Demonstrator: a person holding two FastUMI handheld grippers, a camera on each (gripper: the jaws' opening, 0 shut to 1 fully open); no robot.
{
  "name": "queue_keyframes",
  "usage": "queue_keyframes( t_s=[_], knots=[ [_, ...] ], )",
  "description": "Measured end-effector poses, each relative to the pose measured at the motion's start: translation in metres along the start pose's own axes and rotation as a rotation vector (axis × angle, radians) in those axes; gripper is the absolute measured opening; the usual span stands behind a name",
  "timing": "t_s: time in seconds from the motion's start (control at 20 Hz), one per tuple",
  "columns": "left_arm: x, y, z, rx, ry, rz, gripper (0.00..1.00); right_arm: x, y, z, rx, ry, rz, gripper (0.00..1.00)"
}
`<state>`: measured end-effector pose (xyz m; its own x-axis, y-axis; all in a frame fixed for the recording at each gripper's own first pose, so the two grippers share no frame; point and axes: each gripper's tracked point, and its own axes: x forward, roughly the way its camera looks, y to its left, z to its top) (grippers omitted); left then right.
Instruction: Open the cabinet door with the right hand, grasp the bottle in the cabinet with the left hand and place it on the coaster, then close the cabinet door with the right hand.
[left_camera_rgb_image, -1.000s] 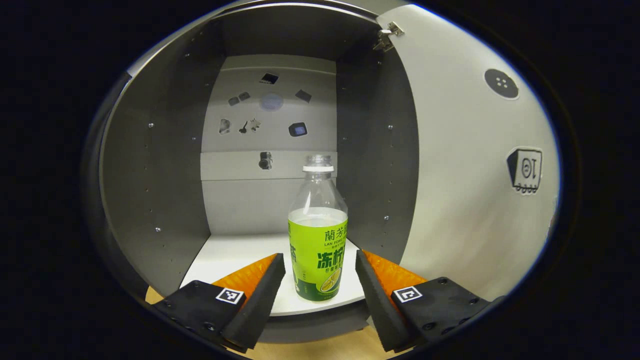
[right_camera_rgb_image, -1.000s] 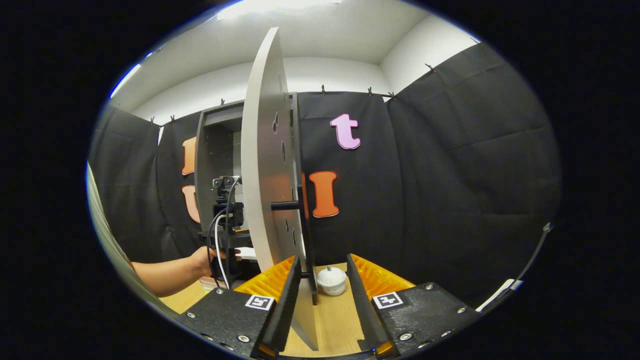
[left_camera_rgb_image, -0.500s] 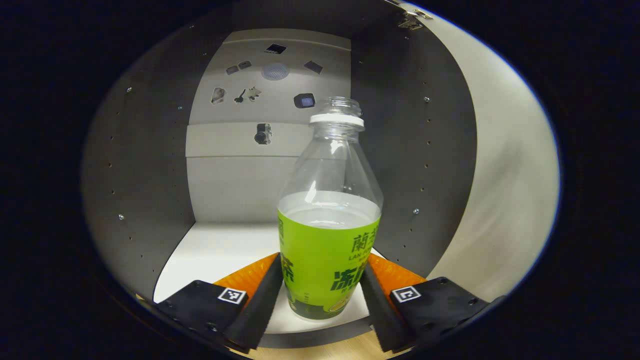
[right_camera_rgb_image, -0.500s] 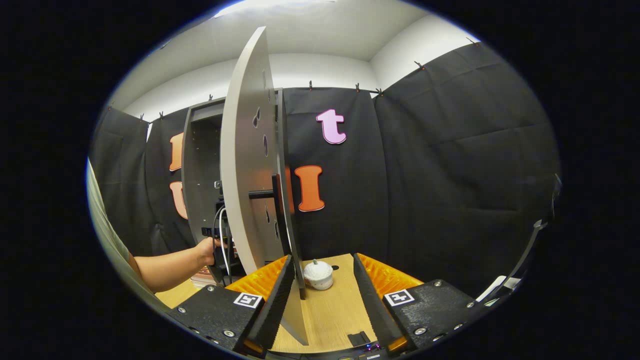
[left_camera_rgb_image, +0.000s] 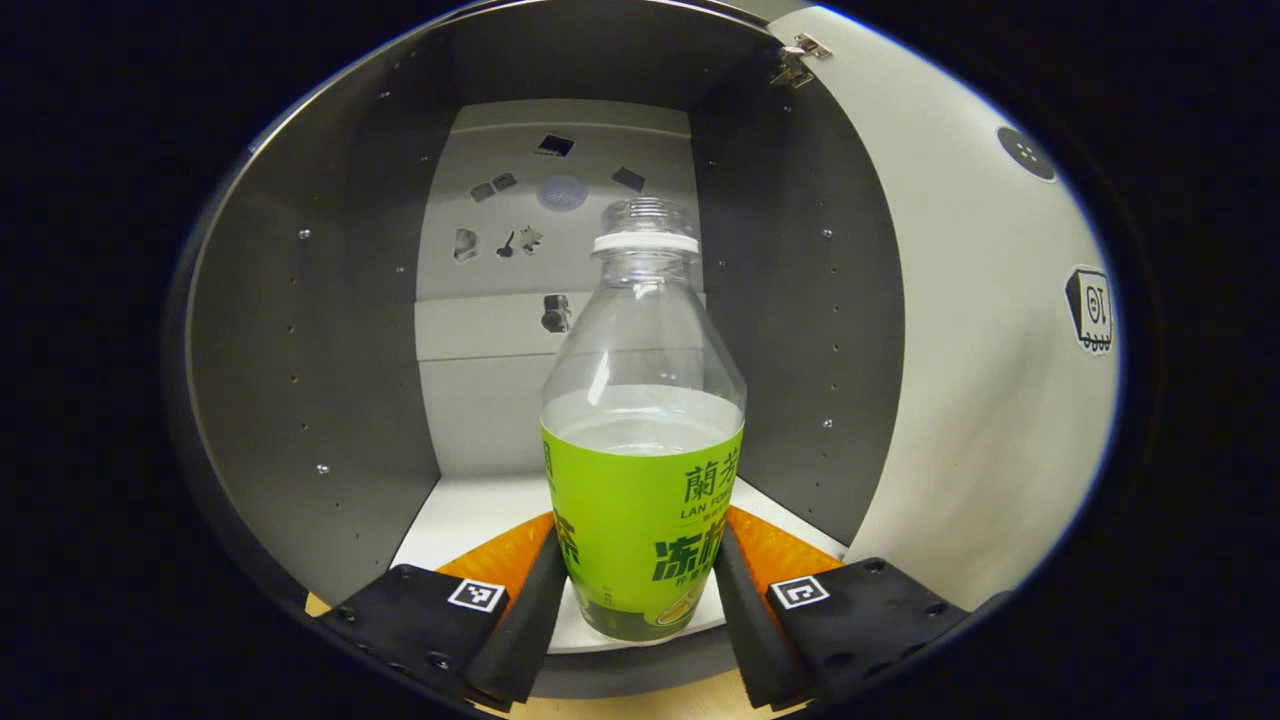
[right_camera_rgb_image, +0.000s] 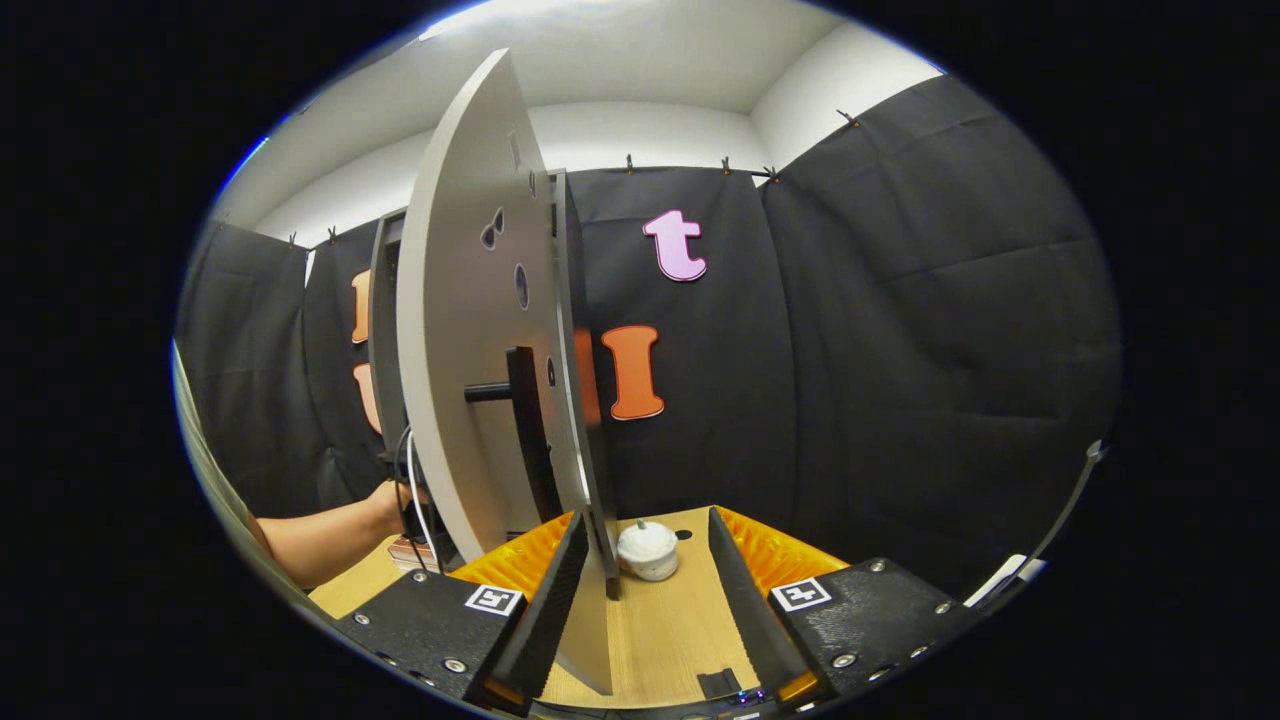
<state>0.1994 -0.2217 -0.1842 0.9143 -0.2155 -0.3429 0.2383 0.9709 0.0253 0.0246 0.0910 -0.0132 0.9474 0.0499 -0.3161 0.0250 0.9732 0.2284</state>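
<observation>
Bottle: the green-labelled drink bottle (left_camera_rgb_image: 642, 440) stands upright near the front edge of the white cabinet shelf (left_camera_rgb_image: 470, 510), capless, part full of clear liquid, at the centre of the left gripper view.
Left gripper: the left gripper (left_camera_rgb_image: 637, 590) has its two fingers on either side of the bottle's lower label, at 7 and 5 o'clock from the bottle, both seeming to press on it; low on the body is, I judge, the steadiest hold for an open bottle.
Right gripper: the right gripper (right_camera_rgb_image: 640, 580) stands wide, holding nothing; the lower edge of the cabinet door (right_camera_rgb_image: 470, 340) passes just inside its left finger, probably to keep the door swung back while the bottle is taken.
Door: edge-on in the right gripper view, with the black door handle (right_camera_rgb_image: 520, 420) at 9 o'clock from centre.
Hand: a hand (right_camera_rgb_image: 385, 505) reaches in behind the door at 8 o'clock.
Small lidded pot: a small white lidded pot (right_camera_rgb_image: 647, 548) sits on the wooden table (right_camera_rgb_image: 670, 620) between the fingers.
Hard to tell: whether the bottle's base rests on the shelf or is just lifted; whether the door touches the right gripper's finger.
Coaster: cannot be made out.
</observation>
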Motion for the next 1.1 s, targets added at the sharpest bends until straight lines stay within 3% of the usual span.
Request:
queue_keyframes(
  t_s=[0.35, 0.45, 0.5, 0.6, 0.9, 1.1],
  knots=[
    [-0.074, 0.021, -0.001, 0.012, -0.039, 0.088, 0.8, 0.01, -0.004, -0.003, 0.005, 0.012, 0.124, 0.76],
    [-0.1, 0.026, -0.001, 0.012, -0.054, 0.115, 0.8, 0.012, -0.006, -0.006, 0.008, 0.022, 0.151, 0.8],
    [-0.112, 0.031, -0.001, 0.014, -0.062, 0.132, 0.8, 0.017, -0.008, -0.007, 0.01, 0.03, 0.161, 0.76],
    [-0.136, 0.041, -0.005, 0.026, -0.069, 0.166, 0.81, 0.021, -0.008, -0.011, 0.022, 0.048, 0.171, 0.76],
    [-0.19, 0.074, -0.042, 0.028, -0.032, 0.201, 0.81, 0.022, 0.001, -0.007, 0.09, 0.034, 0.093, 0.76],
    [-0.228, 0.096, -0.071, 0.054, -0.031, 0.219, 0.81, 0.015, 0.001, -0.004, 0.055, 0.022, 0.0, 0.76]
  ],
)
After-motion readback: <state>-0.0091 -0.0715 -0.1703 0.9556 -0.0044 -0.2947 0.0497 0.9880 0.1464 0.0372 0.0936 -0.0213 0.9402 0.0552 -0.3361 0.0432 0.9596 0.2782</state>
